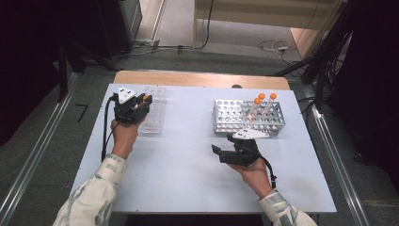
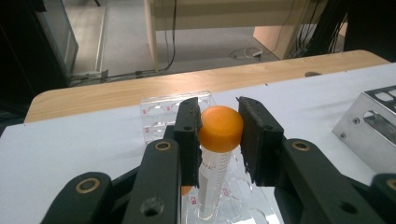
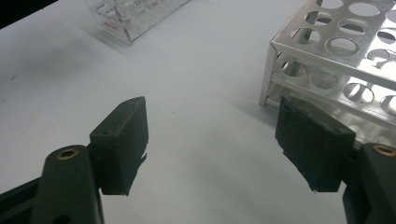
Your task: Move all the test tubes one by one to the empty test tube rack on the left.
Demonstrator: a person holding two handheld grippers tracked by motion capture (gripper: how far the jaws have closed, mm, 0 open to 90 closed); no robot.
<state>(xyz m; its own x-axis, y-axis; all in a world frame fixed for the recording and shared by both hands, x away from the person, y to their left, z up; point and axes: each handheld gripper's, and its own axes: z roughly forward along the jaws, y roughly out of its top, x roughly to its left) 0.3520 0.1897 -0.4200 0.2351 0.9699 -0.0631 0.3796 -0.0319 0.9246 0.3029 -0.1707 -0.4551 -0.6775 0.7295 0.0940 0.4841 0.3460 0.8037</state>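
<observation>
White table top (image 1: 188,155), wooden far edge (image 1: 197,78), grey floor (image 1: 42,155)

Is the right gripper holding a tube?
No, the right gripper stands open over bare white table, with nothing between its jaws.

Before you lies the desk (image 1: 188,160), its white surface (image 3: 196,93) bordered at the far edge by a bare wooden strip (image 2: 116,91). On its right half you see a metal tube rack (image 1: 237,115) with rows of round holes; three orange-capped tubes (image 1: 261,101) stand tilted in its far right part. Beyond the desk you find grey floor (image 1: 179,28), with black cables (image 1: 207,23) running across it and a white cable coil (image 1: 275,45) lying near pale wooden furniture (image 1: 263,12). Dark equipment (image 1: 56,33) stands at the far left, and metal rails (image 1: 339,165) flank the desk on both sides.
</observation>
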